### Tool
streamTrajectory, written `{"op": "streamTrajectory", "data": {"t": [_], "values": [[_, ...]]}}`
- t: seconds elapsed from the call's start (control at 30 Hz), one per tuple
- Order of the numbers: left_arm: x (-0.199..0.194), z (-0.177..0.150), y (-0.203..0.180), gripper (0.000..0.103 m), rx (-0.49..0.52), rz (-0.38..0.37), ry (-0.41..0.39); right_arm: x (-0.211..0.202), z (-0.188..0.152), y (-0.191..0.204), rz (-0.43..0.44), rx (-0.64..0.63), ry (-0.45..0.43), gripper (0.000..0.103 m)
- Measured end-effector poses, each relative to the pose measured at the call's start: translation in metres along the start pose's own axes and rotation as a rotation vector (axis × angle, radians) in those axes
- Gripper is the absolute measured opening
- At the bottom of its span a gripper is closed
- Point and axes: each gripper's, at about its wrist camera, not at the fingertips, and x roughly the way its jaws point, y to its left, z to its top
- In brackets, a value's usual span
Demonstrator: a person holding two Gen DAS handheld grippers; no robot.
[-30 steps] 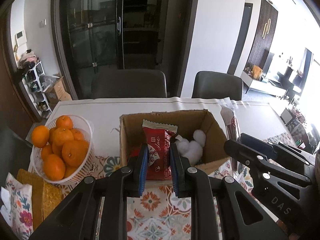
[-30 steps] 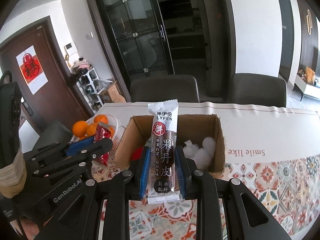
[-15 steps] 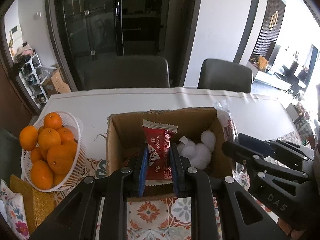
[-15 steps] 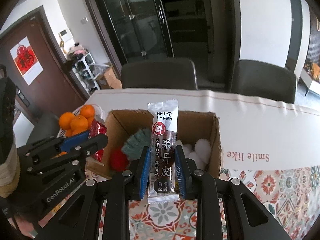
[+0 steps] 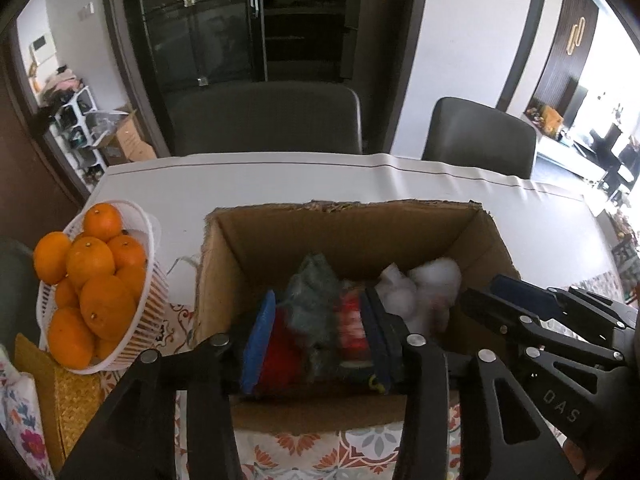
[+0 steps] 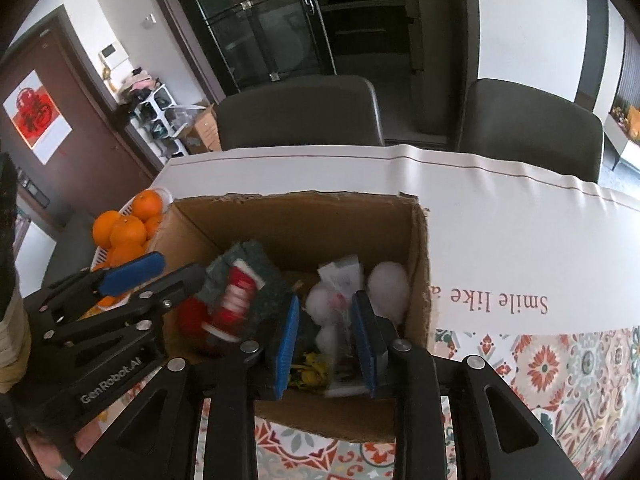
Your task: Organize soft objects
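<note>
While both grippers are tilted down over the corrugated cardboard box (image 5: 344,232), the left gripper (image 5: 316,340) is seen with jaws opening and the crinkly red packet (image 5: 352,328) blurred between them, apparently released; the right gripper (image 6: 326,344) is opening too, its glossy snack bar (image 6: 340,320) loose between the pads above fluffy white balls (image 6: 388,280) and a fuzzy grey-green toy (image 6: 256,264)

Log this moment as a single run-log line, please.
stage: dropping snacks into cardboard box | left gripper: opening, red snack packet falling free | right gripper: opening, fruit-leather packet between pads
</note>
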Motion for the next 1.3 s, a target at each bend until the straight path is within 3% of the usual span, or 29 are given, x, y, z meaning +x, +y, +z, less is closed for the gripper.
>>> {"op": "streamTrajectory", "data": {"t": [0.1, 0.33, 0.47, 0.67, 0.83, 1.07, 1.3], "values": [[-0.007, -0.004, 0.0, 0.049, -0.012, 0.034, -0.008, -0.006, -0.004, 0.0, -0.018, -0.013, -0.006, 0.035], [-0.055, -0.026, 0.0, 0.066, -0.011, 0.122, -0.104, -0.052, -0.026, 0.011, -0.067, -0.029, -0.092, 0.045], [-0.096, -0.046, 0.004, 0.076, -0.016, 0.141, -0.175, -0.098, -0.045, 0.027, -0.122, -0.035, -0.198, 0.057], [-0.163, -0.083, 0.013, 0.093, 0.009, 0.175, -0.278, -0.161, -0.082, 0.057, -0.186, -0.029, -0.316, 0.063], [-0.218, -0.12, 0.021, 0.101, 0.041, 0.194, -0.364, -0.205, -0.125, 0.089, -0.237, -0.032, -0.39, 0.069], [-0.28, -0.178, 0.033, 0.103, 0.054, 0.211, -0.448, -0.255, -0.188, 0.125, -0.307, 0.005, -0.455, 0.08], [-0.319, -0.228, 0.048, 0.103, 0.044, 0.193, -0.476, -0.29, -0.244, 0.156, -0.366, 0.016, -0.505, 0.087]]}}
